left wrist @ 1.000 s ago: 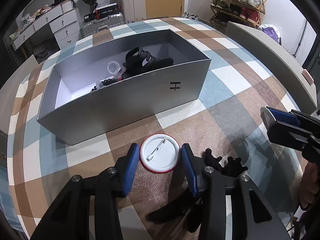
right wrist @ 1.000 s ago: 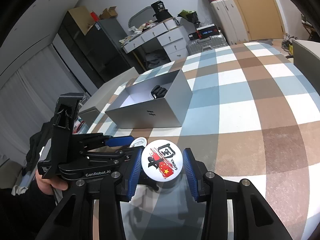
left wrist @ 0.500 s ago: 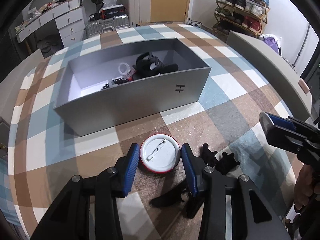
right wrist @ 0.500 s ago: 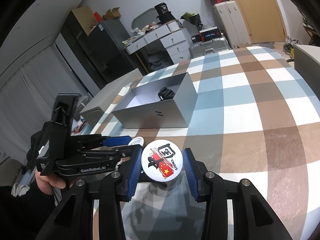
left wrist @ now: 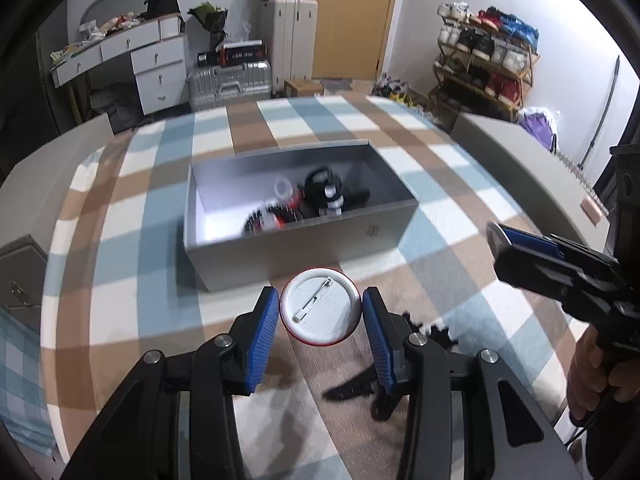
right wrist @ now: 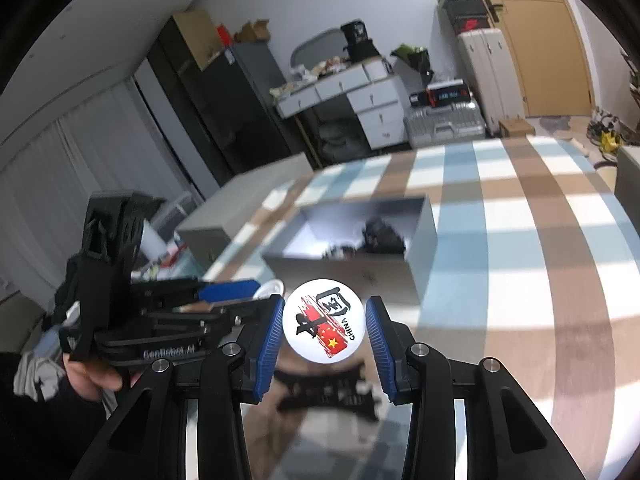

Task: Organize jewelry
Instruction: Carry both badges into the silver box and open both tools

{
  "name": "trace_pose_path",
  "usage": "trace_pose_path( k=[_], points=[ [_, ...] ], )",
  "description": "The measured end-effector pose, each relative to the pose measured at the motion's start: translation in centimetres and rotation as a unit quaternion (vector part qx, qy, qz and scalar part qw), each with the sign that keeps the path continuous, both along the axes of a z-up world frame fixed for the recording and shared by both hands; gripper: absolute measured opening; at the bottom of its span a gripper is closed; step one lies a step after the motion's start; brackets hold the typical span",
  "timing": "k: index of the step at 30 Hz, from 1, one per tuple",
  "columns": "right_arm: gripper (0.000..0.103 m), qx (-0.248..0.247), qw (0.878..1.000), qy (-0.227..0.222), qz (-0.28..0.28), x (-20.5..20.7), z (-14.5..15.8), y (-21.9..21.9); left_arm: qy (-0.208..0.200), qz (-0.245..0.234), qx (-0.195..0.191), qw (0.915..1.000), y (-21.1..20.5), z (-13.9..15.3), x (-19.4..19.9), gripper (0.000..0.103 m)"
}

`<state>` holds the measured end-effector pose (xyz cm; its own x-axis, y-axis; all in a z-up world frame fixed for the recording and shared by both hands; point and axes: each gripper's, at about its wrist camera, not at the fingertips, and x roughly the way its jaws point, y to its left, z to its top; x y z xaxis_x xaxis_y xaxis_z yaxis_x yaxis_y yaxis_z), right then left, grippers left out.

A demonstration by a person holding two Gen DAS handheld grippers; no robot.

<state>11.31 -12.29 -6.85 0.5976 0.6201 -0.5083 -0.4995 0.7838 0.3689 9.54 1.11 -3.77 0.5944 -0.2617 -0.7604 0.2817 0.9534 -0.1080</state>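
The left tongs (left wrist: 320, 314) pinch a round pin badge (left wrist: 320, 306) by its rim, white back and clasp facing up. The right tongs (right wrist: 325, 326) grip a second badge (right wrist: 324, 320), its printed face showing. Both badges are held above the checked worktop (left wrist: 460, 280), on the near side of the open grey box (left wrist: 300, 246) with dark jewelry pieces (left wrist: 324, 196) inside.

Left gripper (left wrist: 320, 312) clamping badge (left wrist: 319, 307) — grey box (left wrist: 304, 244) beyond
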Motion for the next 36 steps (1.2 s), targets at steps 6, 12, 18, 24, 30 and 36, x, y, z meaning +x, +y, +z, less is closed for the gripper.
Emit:
trace_pose_path(
  k=[6,12,18,24,30,36],
  points=[
    [0.04,0.006,1.0,-0.013,0.009,2.9,1.5,1.6,-0.018,0.005,-0.018,0.9997,0.8,1.1,1.9,0.037],
    [0.04,-0.013,0.999,-0.031,0.028,6.0,2.9,4.0,-0.022,0.017,-0.035,0.999,1.8,1.2,4.2,0.037],
    [0.04,-0.022,0.998,-0.028,0.054,9.8,3.4,5.9,-0.017,0.025,-0.06,0.9977,2.2,0.8,6.4,0.037],
    [0.04,-0.038,0.996,0.01,0.075,13.6,1.7,7.4,0.002,0.026,-0.069,0.9972,2.3,-0.3,7.3,0.037],
    [0.04,-0.039,0.994,0.043,0.087,15.6,-0.2,8.2,0.018,0.024,-0.06,0.9977,2.3,-1.4,7.9,0.037],
    [0.04,-0.041,0.993,0.066,0.085,16.7,-1.7,8.7,0.024,0.026,-0.066,0.9972,2.8,-1.6,7.9,0.037]
  ],
)
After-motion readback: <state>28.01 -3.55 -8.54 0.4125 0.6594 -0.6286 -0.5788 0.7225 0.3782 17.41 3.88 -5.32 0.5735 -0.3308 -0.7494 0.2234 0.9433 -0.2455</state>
